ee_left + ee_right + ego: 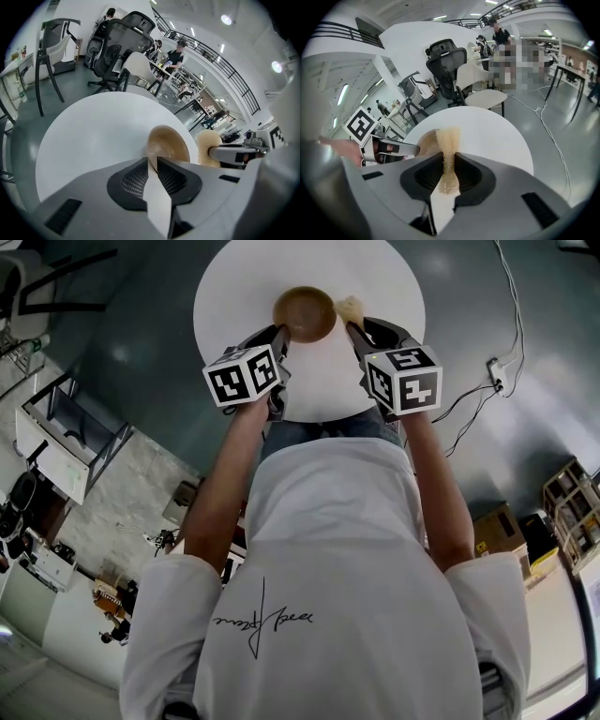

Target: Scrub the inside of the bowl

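A brown wooden bowl [304,313] sits on the round white table [234,287], tilted toward me. My left gripper [282,337] is shut on the bowl's near left rim; in the left gripper view the rim [152,161] is pinched between the two pads. My right gripper [354,331] is shut on a tan loofah sponge [349,307], which stands just right of the bowl's rim. In the right gripper view the sponge [448,145] sticks out past the jaws, beside the bowl [426,140]. The sponge [207,147] also shows in the left gripper view, right of the bowl.
Office chairs [117,44] and desks stand beyond the table. A cable and a power strip [495,373] lie on the grey floor to the right. Cardboard boxes [506,531] and shelving sit at the lower right.
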A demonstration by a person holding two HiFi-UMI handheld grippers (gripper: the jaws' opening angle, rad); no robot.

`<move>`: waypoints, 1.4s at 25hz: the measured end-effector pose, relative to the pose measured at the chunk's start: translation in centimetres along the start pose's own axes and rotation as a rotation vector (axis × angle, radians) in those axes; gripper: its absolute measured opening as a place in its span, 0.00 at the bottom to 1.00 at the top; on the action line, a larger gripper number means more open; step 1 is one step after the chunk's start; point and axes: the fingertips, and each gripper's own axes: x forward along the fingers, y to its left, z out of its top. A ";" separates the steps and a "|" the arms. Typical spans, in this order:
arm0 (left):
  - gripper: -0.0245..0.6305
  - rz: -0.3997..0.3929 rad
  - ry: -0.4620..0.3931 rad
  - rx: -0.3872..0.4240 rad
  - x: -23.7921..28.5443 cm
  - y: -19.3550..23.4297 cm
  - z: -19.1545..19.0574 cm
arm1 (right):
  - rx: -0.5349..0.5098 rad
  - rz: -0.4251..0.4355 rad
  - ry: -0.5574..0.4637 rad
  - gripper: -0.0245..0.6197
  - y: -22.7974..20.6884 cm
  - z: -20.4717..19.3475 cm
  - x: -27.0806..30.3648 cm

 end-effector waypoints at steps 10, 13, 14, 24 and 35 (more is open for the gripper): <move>0.12 -0.007 0.034 -0.012 0.3 -0.3 -0.4 | -0.103 -0.026 -0.001 0.17 -1.0 1.7 1.5; 0.12 -0.030 0.040 -0.029 0.4 -0.6 -0.6 | -0.123 -0.025 -0.003 0.17 -1.0 2.2 2.0; 0.12 -0.034 0.041 -0.033 0.4 -0.6 -0.6 | -0.131 -0.027 -0.008 0.17 -1.0 2.3 2.1; 0.09 -0.005 0.009 -0.021 0.3 -0.5 0.0 | -0.215 -0.040 -0.012 0.17 -2.0 2.0 3.4; 0.06 -0.035 0.001 -0.057 0.7 -0.8 0.3 | -0.175 -0.013 0.006 0.17 -1.6 1.1 3.5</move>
